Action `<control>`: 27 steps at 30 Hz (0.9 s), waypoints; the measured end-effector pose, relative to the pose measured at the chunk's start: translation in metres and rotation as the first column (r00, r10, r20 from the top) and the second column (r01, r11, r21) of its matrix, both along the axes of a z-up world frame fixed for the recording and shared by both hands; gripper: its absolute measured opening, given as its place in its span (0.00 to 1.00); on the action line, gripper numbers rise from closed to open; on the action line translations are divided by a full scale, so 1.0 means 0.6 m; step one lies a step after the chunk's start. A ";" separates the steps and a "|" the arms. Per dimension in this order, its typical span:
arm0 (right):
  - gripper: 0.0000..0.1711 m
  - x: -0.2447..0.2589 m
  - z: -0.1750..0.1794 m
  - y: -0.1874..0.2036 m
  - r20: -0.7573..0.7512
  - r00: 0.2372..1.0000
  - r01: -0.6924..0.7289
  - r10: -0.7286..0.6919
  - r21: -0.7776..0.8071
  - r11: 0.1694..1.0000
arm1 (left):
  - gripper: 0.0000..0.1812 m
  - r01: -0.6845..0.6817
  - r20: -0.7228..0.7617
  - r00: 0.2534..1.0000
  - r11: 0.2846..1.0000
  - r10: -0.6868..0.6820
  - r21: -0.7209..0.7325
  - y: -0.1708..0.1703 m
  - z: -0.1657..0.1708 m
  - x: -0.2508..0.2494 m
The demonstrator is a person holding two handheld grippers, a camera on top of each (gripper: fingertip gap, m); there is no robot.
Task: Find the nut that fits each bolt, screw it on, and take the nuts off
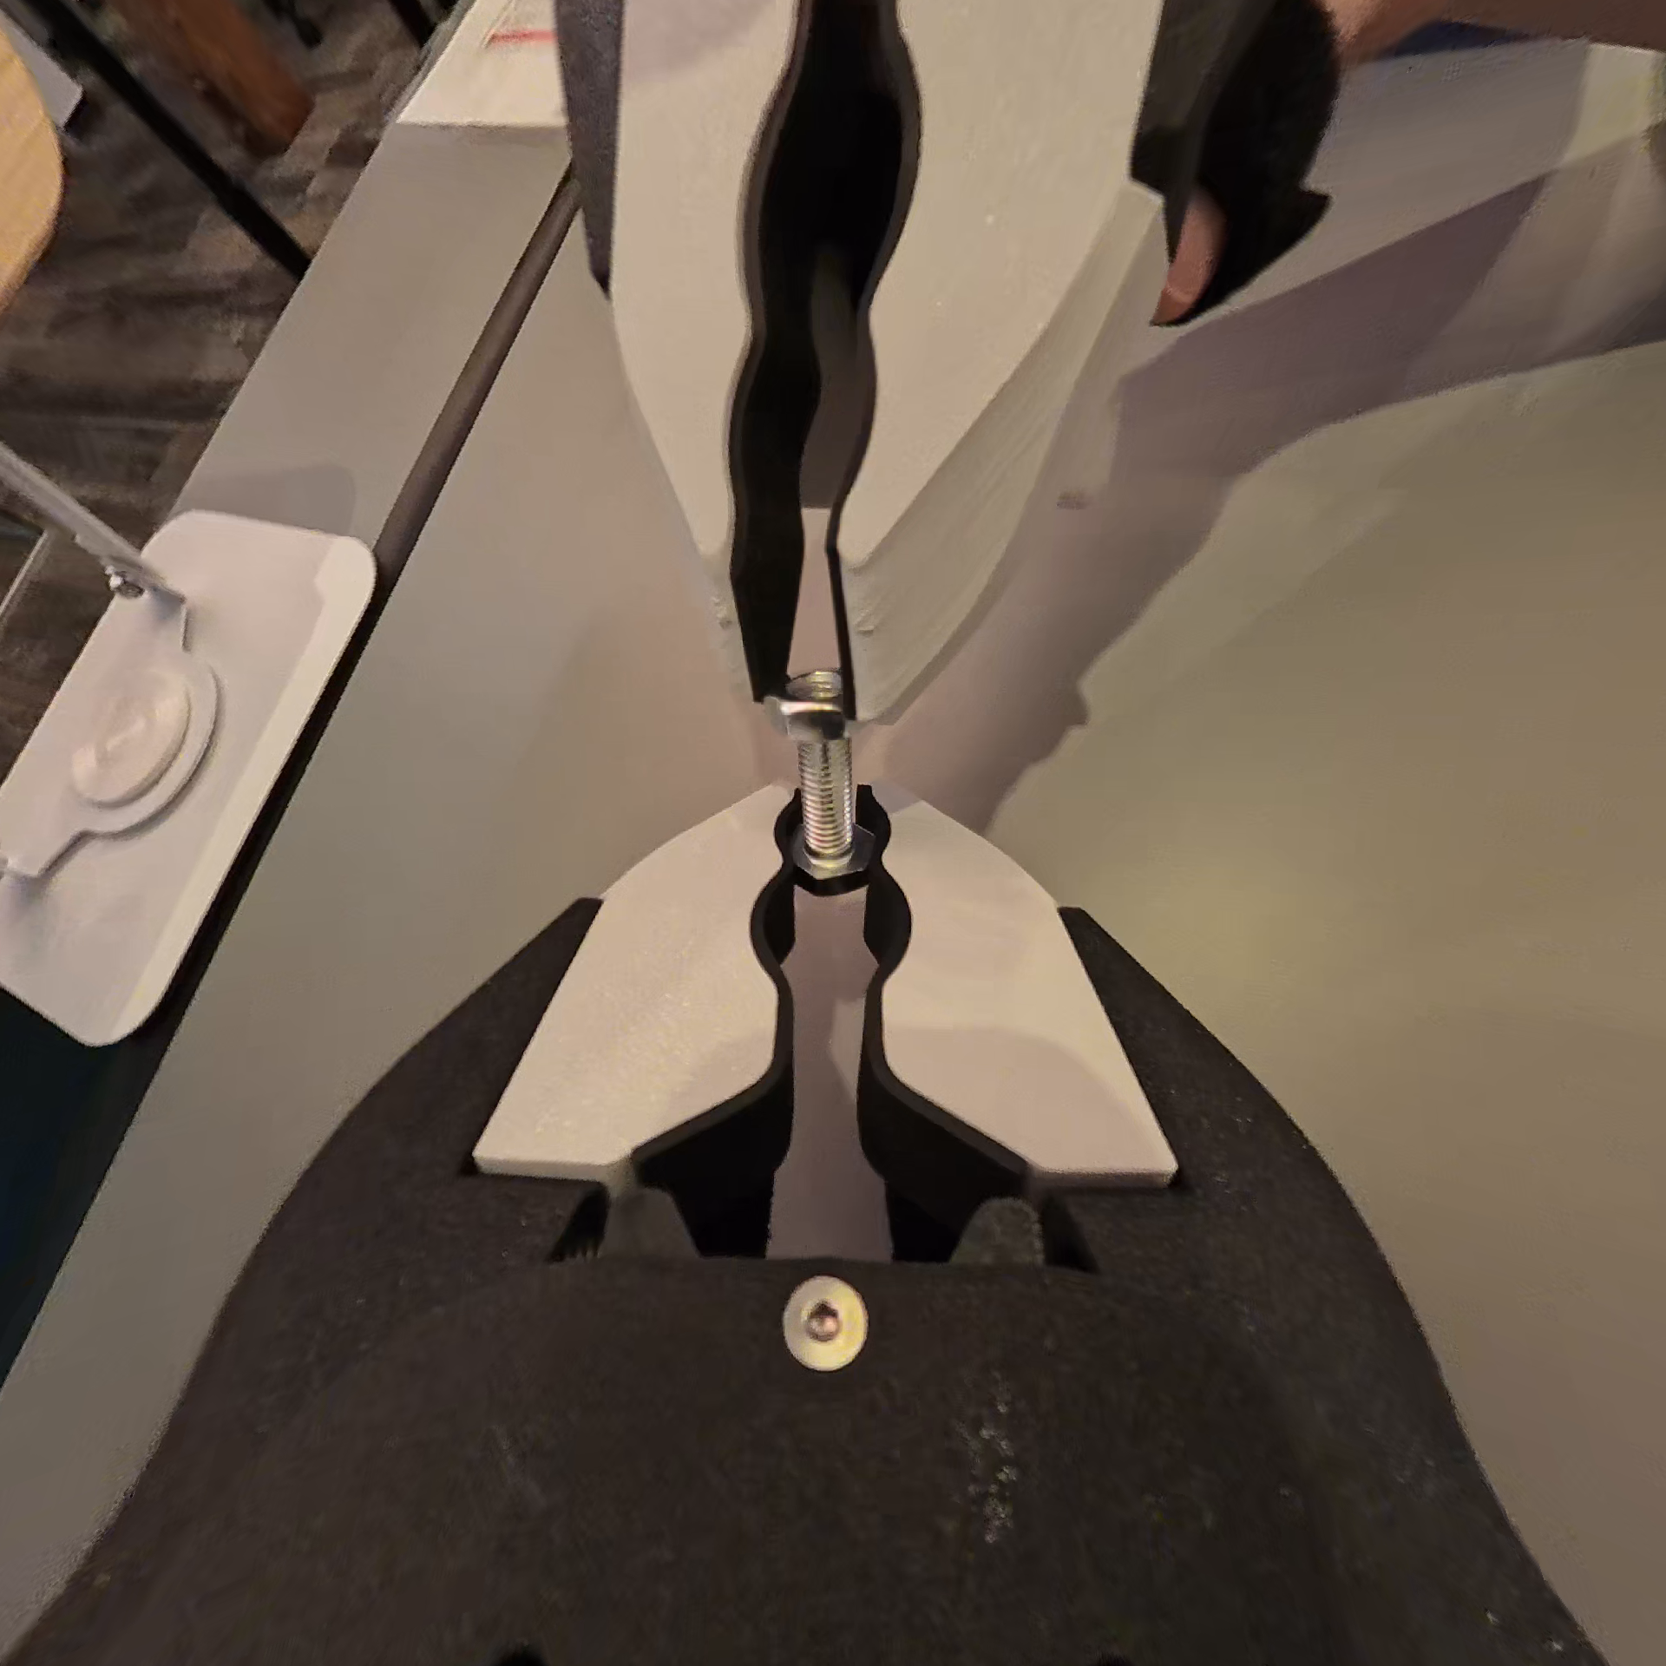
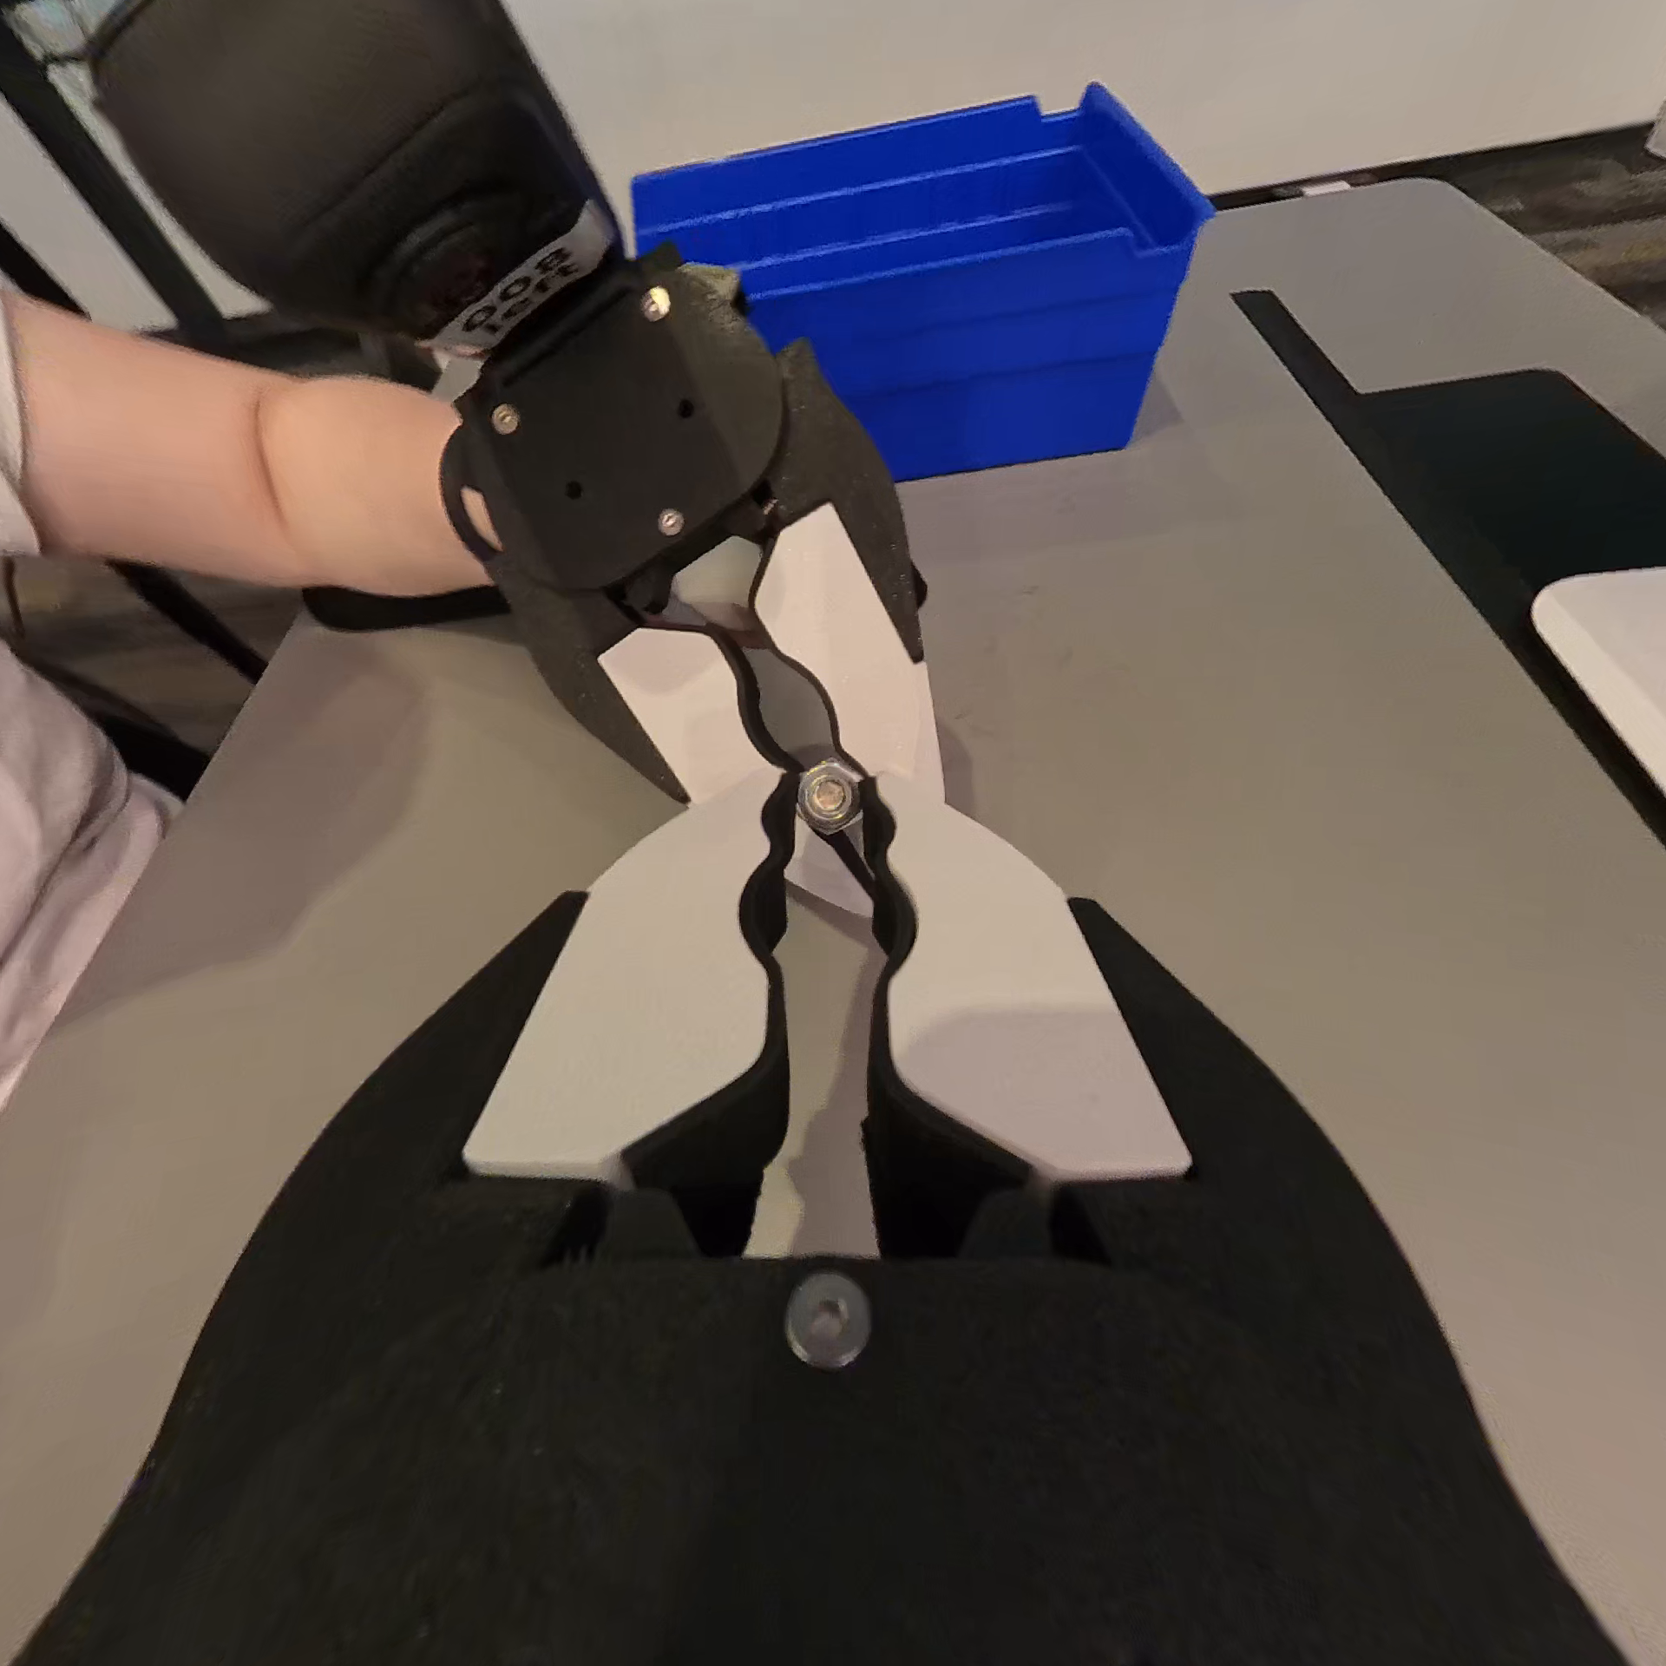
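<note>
A silver bolt is held in the air between both grippers, above the grey table. My left gripper is shut on the bolt's hex head end. My right gripper comes from the far side and is shut on a silver hex nut that sits on the threaded tip. In the right wrist view the nut shows end-on between my right gripper's tips, with the bolt end in its centre. The left gripper reaches in from the upper left; the bolt shaft is hidden there.
A blue plastic bin stands at the back of the table. A black mat and a white object lie at the right. A white lamp base sits by the table's left edge. A person's forearm holds the left gripper. The tips of one gripper are about 5 centimeters away from the tips of the other.
</note>
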State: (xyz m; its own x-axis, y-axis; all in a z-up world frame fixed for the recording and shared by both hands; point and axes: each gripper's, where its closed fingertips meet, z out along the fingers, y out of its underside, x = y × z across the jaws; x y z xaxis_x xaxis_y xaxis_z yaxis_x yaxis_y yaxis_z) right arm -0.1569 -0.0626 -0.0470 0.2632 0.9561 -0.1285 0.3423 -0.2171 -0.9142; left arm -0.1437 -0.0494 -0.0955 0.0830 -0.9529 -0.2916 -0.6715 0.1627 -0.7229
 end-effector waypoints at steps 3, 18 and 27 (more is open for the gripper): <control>0.08 -0.006 -0.004 0.014 -0.048 0.996 0.066 -0.070 -0.095 0.993 | 0.05 -0.052 -0.022 0.998 0.999 0.052 0.000 0.014 -0.004 -0.009; 0.08 -0.015 -0.012 0.048 -0.142 0.921 0.277 -0.363 -0.419 0.865 | 0.05 -0.170 -0.071 0.982 0.983 0.175 0.070 0.049 -0.009 -0.029; 0.08 -0.014 -0.011 0.046 -0.114 0.934 0.273 -0.338 -0.380 0.884 | 0.05 -0.158 -0.060 0.985 0.985 0.162 0.067 0.047 -0.008 -0.026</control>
State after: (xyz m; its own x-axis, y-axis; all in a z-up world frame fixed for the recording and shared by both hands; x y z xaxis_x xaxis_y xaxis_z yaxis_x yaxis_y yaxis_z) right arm -0.1654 -0.0350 -0.0534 0.4776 0.7144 -0.5114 0.0510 -0.6037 -0.7956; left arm -0.1596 -0.0213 -0.1005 0.2119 -0.9089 -0.3592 -0.7379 0.0922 -0.6686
